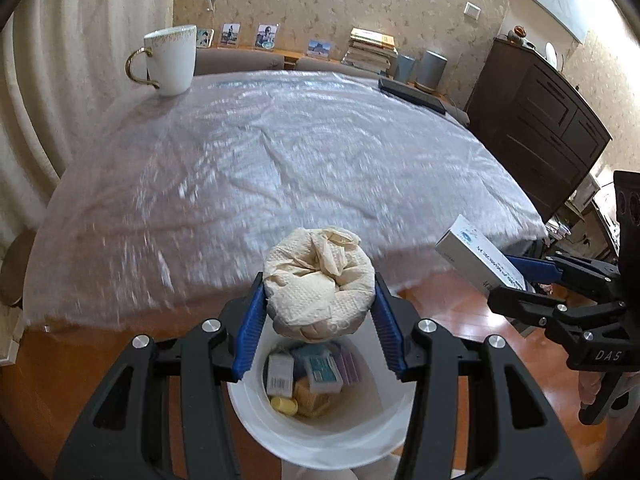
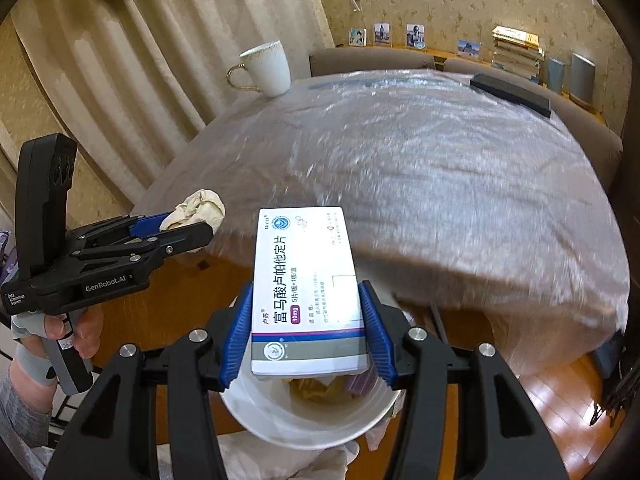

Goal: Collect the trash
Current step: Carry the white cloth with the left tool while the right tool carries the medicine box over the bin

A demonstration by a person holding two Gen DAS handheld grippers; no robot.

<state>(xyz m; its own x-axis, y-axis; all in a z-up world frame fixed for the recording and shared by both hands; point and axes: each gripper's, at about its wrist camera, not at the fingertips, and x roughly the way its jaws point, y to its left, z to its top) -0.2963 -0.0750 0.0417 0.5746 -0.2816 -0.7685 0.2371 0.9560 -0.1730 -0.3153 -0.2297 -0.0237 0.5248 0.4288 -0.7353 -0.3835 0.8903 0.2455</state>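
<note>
Two trash items were held above a white waste bin point(image 1: 320, 436) that stood on the wooden floor beside the table. The left gripper point(image 1: 320, 316) was clamped on a crumpled paper-towel wad point(image 1: 320, 280), its blue pads point(image 1: 250, 336) pressed against both flanks. The right gripper point(image 2: 304, 336) was clamped on a white medicine box point(image 2: 306, 288), which was gripped near its lower end, its long body projecting forward beyond the fingertips.

Risk was judged as follows. The bin mouth lay directly below the left gripper, yet the wad sat over the far rim; a release made here could let it roll off onto the floor. The medicine box, being long and held only at one end, could catch the rim and tip outward if dropped before it was centred. The two grippers were also close together over one small opening, so a collision was possible.

Already in the bin were small cartons point(image 1: 320, 372) and a yellow cap point(image 1: 285, 405). Ahead of both grippers lay the table under a clear plastic sheet point(image 1: 280, 168), with a gold-handled white mug point(image 1: 170, 60) far to the left and a dark flat remote-like bar point(image 1: 412, 96) far to the right. Nothing obstructed the drop.
</note>
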